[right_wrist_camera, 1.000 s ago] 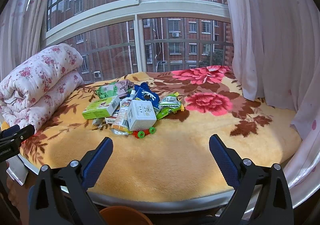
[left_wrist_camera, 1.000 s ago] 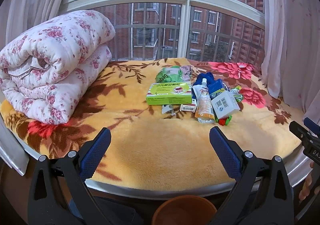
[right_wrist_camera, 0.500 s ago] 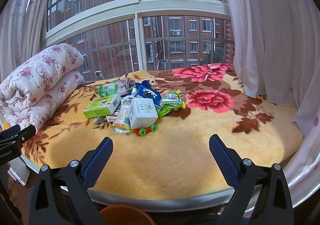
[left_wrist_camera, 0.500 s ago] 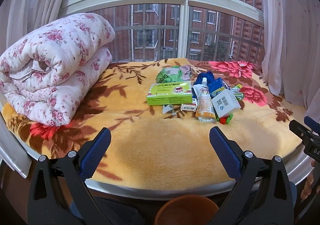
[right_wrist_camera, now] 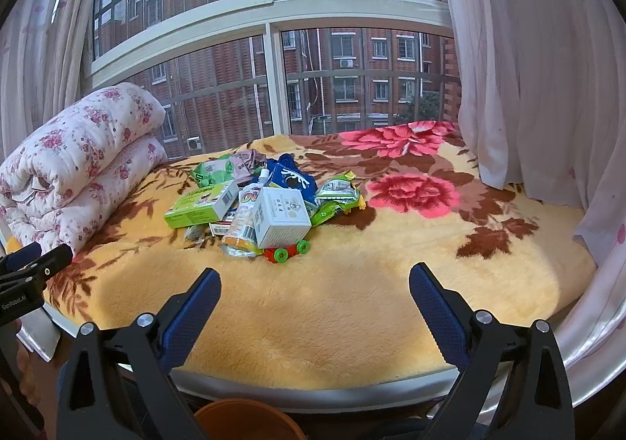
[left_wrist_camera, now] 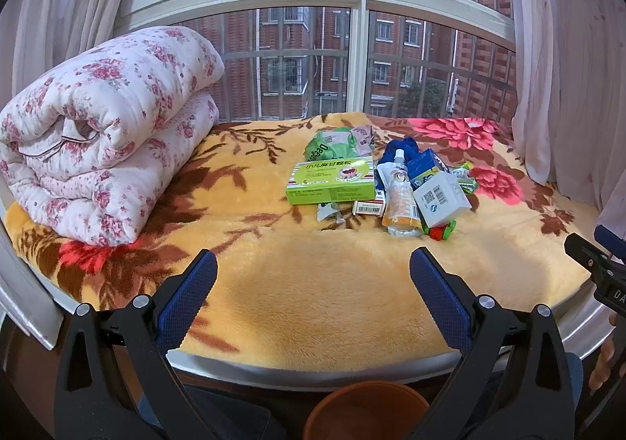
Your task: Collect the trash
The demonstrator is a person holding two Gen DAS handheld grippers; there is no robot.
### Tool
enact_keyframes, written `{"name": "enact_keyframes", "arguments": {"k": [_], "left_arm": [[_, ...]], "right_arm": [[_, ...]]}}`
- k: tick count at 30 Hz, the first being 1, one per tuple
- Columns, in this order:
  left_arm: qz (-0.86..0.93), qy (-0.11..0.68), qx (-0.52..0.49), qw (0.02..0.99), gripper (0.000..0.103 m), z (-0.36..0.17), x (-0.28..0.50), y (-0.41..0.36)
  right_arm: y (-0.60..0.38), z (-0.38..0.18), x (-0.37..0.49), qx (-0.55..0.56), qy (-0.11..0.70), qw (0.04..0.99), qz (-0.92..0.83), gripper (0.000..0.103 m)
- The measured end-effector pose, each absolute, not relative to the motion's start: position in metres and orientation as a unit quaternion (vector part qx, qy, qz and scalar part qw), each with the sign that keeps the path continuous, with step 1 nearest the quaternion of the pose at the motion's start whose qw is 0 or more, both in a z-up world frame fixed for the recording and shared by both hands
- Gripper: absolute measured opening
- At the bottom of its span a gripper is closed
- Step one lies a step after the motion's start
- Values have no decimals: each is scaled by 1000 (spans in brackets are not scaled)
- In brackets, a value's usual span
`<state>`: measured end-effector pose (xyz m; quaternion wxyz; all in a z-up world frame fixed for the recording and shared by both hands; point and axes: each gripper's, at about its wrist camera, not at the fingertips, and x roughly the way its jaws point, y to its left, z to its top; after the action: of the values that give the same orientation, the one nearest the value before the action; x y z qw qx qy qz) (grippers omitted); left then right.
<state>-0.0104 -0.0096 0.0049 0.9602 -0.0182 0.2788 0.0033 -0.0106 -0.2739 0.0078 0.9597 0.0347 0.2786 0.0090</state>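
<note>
A heap of trash lies mid-blanket on a window seat: a green carton (left_wrist_camera: 330, 182) (right_wrist_camera: 201, 204), a white box (left_wrist_camera: 440, 198) (right_wrist_camera: 281, 216), an orange drink pouch (left_wrist_camera: 400, 197) (right_wrist_camera: 241, 225), blue wrappers (right_wrist_camera: 291, 178), green wrappers (left_wrist_camera: 332, 144) (right_wrist_camera: 336, 197) and a red toy with green wheels (right_wrist_camera: 287, 250). My left gripper (left_wrist_camera: 313, 283) is open, well short of the heap, holding nothing. My right gripper (right_wrist_camera: 315, 295) is open too, near the front edge, nothing between its fingers. An orange-brown bin (left_wrist_camera: 367, 410) (right_wrist_camera: 250, 420) sits below the seat's front edge.
A rolled floral quilt (left_wrist_camera: 101, 131) (right_wrist_camera: 74, 162) fills the left end of the yellow flowered blanket (left_wrist_camera: 313, 303). Window bars stand behind; a pale curtain (right_wrist_camera: 528, 68) hangs at the right. The metal rim of the seat (left_wrist_camera: 313, 377) runs along the front.
Both views have shifted slightly: the heap and seat sit a little lower and nearer in frame. The grippers stay open and nothing was picked up.
</note>
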Motion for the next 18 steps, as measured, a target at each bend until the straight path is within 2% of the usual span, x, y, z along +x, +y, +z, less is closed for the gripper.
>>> {"name": "enact_keyframes", "arguments": {"k": [18], "left_arm": [[3, 280, -15, 960, 96, 2, -9, -9]], "right_arm": [[-273, 4, -9, 38, 284, 958, 14, 95]]}}
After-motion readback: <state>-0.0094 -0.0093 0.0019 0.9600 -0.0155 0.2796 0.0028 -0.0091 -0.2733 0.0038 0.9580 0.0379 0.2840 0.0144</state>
